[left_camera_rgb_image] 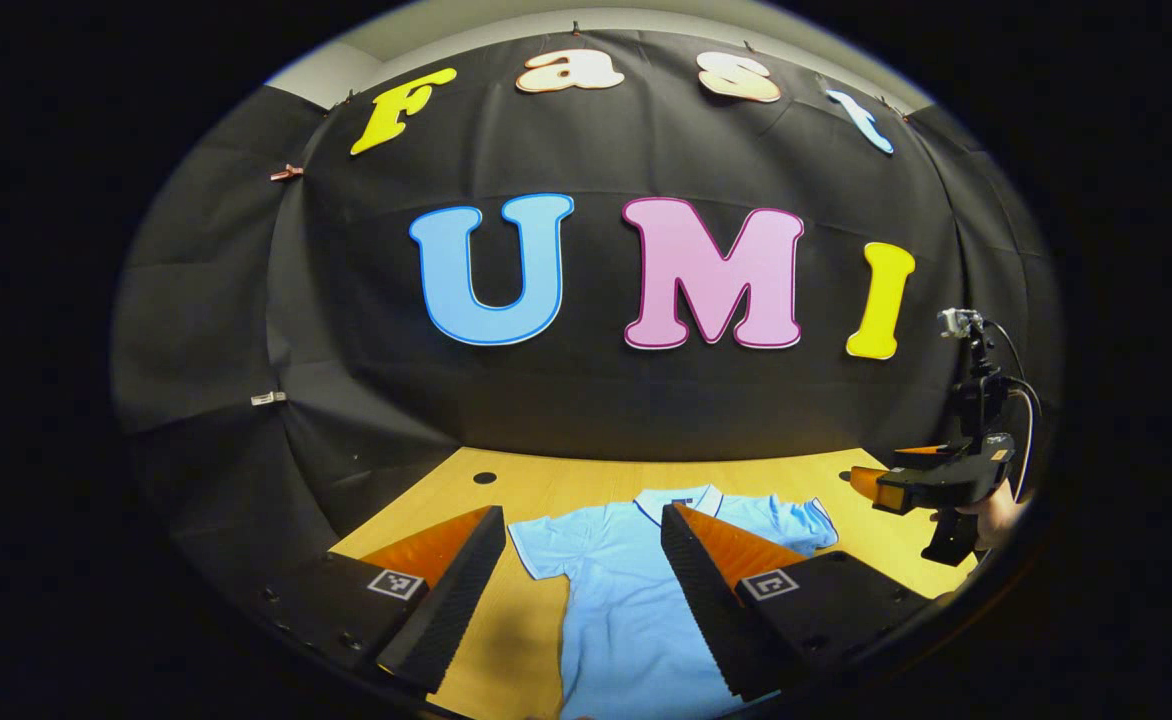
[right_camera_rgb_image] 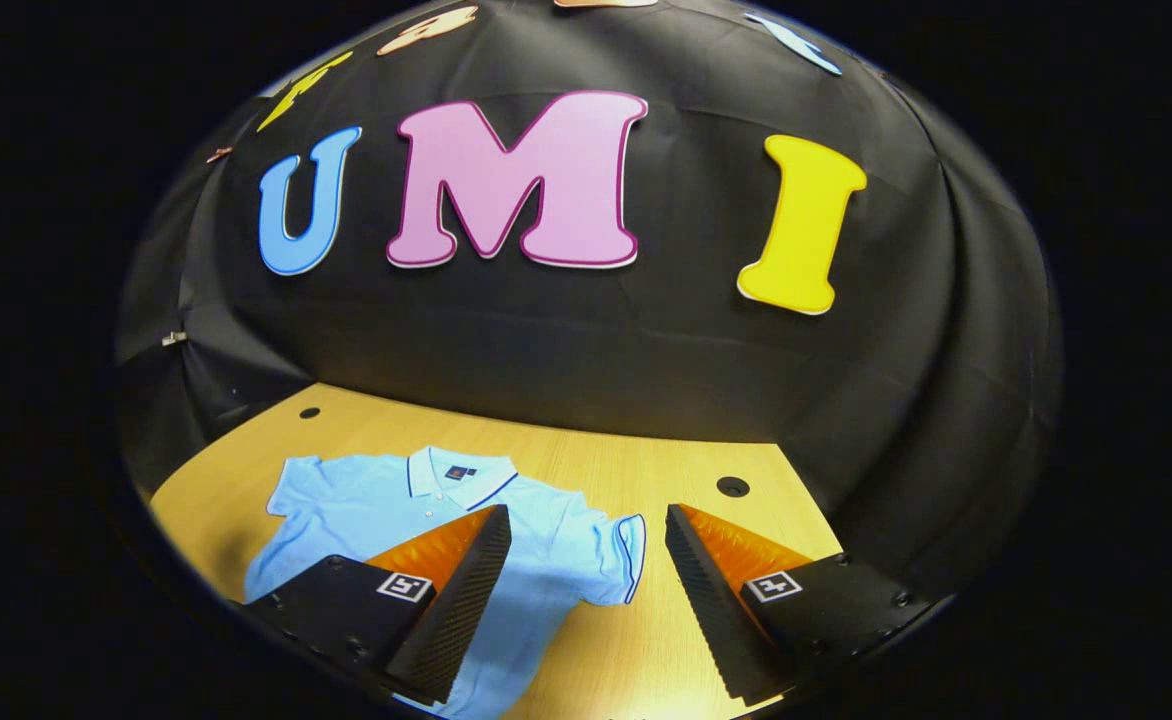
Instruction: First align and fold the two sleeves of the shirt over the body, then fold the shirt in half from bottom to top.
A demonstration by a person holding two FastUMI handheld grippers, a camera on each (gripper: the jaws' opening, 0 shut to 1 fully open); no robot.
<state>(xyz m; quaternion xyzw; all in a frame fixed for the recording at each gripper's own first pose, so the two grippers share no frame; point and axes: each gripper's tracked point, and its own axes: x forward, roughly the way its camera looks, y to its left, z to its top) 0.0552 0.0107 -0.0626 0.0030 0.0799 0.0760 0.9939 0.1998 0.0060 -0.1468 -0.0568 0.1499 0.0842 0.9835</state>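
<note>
We hold both tools spread wide above the worktop (right_camera_rgb_image: 636, 470): the left tool (left_camera_rgb_image: 581, 520) and right tool (right_camera_rgb_image: 586, 520) hover over the light blue shirt (right_camera_rgb_image: 366, 505), lying flat, sleeves out.

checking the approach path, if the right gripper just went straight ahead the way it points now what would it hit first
Likely the shirt's sleeve, which lies on the table ahead of the open right gripper, between its fingers. Height above the cloth is unclear; if it runs level rather than downward, it would pass over the table towards the booth wall.
</note>
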